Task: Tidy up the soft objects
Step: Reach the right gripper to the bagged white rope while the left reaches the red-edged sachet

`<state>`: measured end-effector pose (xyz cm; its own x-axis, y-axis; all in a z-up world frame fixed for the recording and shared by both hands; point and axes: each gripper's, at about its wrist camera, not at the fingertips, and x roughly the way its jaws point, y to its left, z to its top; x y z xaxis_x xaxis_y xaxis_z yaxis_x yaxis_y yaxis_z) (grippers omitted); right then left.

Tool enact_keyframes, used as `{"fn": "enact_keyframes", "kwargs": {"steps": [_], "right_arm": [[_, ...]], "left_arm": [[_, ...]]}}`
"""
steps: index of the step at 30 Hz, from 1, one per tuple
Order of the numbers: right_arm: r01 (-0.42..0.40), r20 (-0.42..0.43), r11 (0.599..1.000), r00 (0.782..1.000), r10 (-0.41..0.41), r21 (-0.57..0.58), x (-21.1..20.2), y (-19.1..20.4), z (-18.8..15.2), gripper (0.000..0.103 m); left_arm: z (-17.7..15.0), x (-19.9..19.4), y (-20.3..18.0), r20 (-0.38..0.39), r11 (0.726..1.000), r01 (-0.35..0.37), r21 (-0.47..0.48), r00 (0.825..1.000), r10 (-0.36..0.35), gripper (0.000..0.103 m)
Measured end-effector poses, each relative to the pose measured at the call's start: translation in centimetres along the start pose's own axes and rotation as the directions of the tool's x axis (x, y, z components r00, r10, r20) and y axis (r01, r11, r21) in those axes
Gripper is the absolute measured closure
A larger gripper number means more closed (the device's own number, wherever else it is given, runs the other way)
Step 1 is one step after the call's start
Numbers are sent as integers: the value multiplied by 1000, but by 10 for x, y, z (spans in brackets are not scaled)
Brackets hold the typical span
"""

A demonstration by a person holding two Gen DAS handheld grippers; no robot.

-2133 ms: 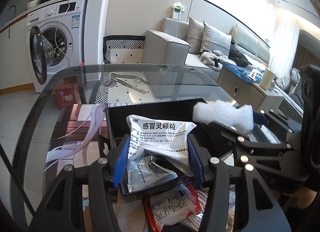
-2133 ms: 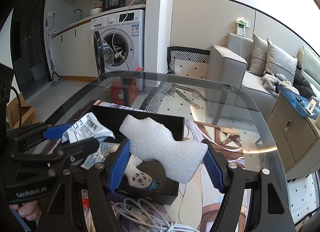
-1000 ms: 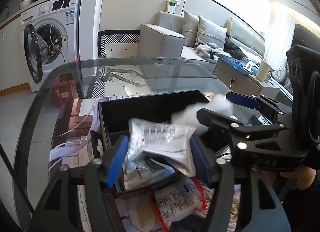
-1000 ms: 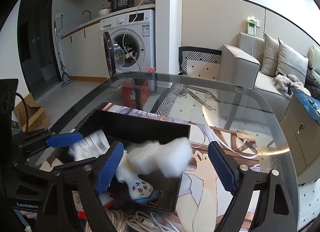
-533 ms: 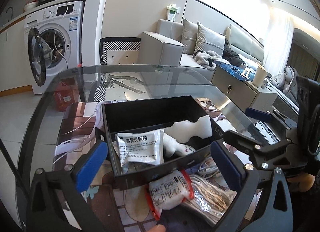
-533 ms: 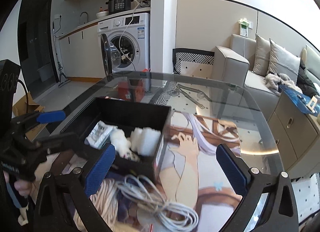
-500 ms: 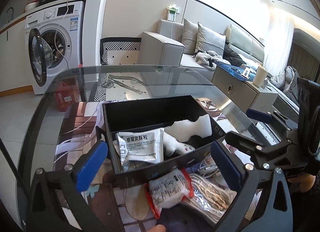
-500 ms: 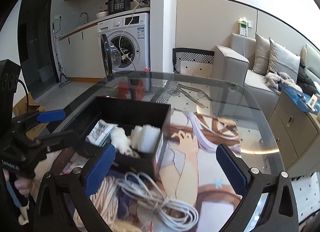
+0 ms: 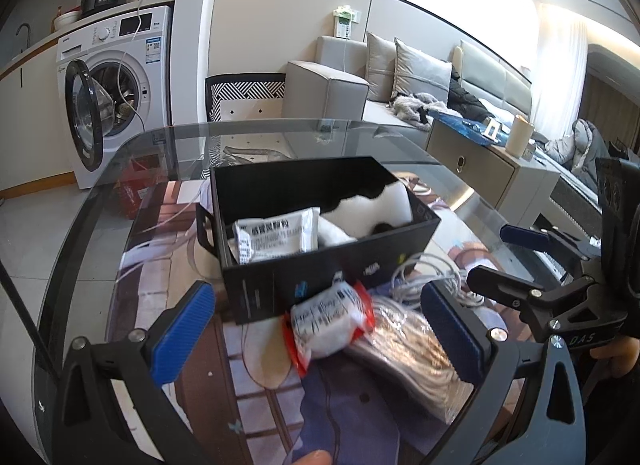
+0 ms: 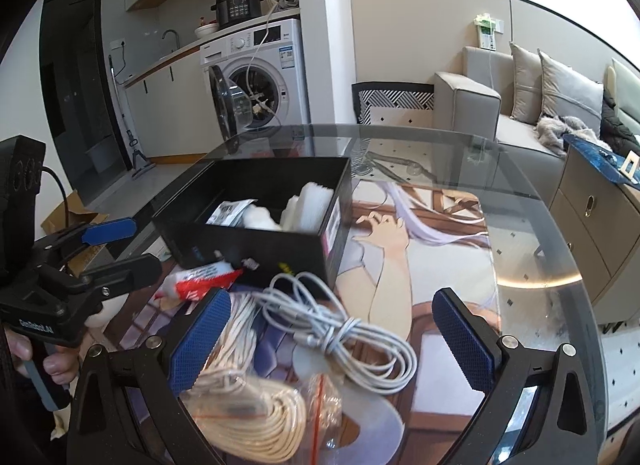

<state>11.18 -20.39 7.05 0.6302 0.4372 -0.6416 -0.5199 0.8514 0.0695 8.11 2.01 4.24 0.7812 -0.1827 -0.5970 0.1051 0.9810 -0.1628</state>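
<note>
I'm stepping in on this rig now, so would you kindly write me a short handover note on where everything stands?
Left gripper: open, empty, poised over the red-edged white packet.
Right gripper: open, empty, above the white cable bundle.
Done: medicine sachet, white plush and foam piece lie in the black box.
Left: the packet, the cable bundle and the bagged beige cord, all on the table in front of the box.

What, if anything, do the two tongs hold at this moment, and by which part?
Nothing is held. The left tongs and the right tongs are both open and empty, above the loose items in front of the black box.
</note>
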Motion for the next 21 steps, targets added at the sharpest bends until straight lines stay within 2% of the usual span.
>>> {"fn": "enact_keyframes", "kwargs": {"steps": [11,15,18,21], "right_arm": [[-21,-19,999,1000,20,-27,-6,10,-2,1],[-51,-54,998,997,49,-41,-1,20,-5,1],[-85,-76,994,994,80,-64,6,31,-10,1],[-115,-105,990,989,106,-80,13,42,-15,1]], "left_arm": [[-6,-5,-7,-23,1000,12,5,1000,-12,0],[-6,-4,0,-58,1000,-12,-23,998,10,0],[-3,-7,8,-53,999,1,-53,999,-4,0],[-3,-10,12,-45,998,-21,-58,999,19,0]]}}
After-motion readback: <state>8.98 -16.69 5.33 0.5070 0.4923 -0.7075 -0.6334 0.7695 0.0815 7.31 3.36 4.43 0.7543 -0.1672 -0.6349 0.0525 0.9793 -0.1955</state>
